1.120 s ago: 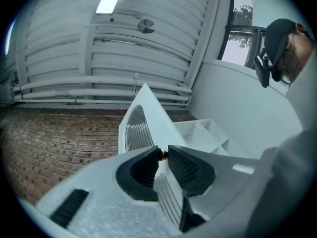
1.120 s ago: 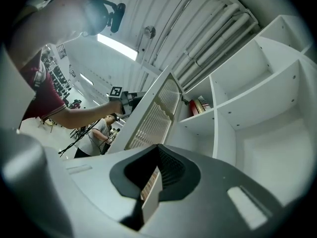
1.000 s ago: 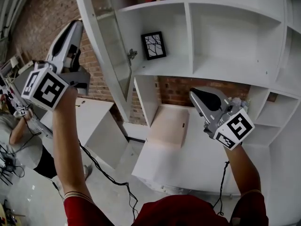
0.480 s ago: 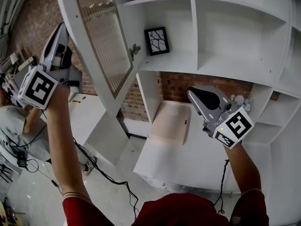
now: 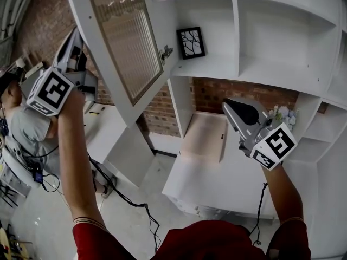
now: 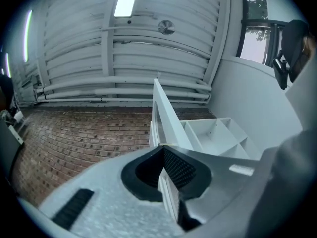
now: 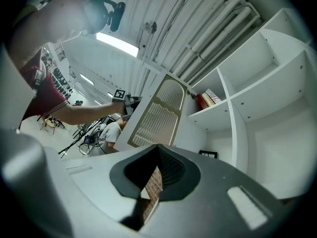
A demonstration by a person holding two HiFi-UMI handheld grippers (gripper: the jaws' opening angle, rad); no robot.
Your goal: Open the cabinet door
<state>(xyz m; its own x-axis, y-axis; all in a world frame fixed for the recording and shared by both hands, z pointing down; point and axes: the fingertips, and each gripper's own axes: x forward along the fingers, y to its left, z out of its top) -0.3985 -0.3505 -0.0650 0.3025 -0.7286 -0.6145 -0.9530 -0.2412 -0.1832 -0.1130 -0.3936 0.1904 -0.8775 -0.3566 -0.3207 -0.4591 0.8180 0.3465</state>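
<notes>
The white cabinet door (image 5: pixel 122 42), with a ribbed glass pane, stands swung out to the left of the shelf unit (image 5: pixel 271 75). My left gripper (image 5: pixel 75 36) is raised beside the door's outer edge. In the left gripper view the door (image 6: pixel 166 113) runs edge-on straight past my left gripper (image 6: pixel 161 150). Its jaws have just been closing, and they stand shut with nothing between the pads. My right gripper (image 5: pixel 234 106) hangs shut and empty in front of the lower brick-backed niche. In the right gripper view the door (image 7: pixel 161 113) lies ahead of my right gripper (image 7: pixel 158 150), to its left.
A framed picture (image 5: pixel 191 43) stands on the shelf behind the door, with books (image 7: pixel 208 99) one shelf higher. A beige flap (image 5: pixel 203 137) lies open over the white counter (image 5: pixel 217 183). A person (image 5: pixel 24 129) crouches at the far left. Cables (image 5: pixel 124 199) trail across the floor.
The door has swung further out to the left and now shows its glass face. My left gripper has moved left along its edge. The right gripper has shifted slightly.
</notes>
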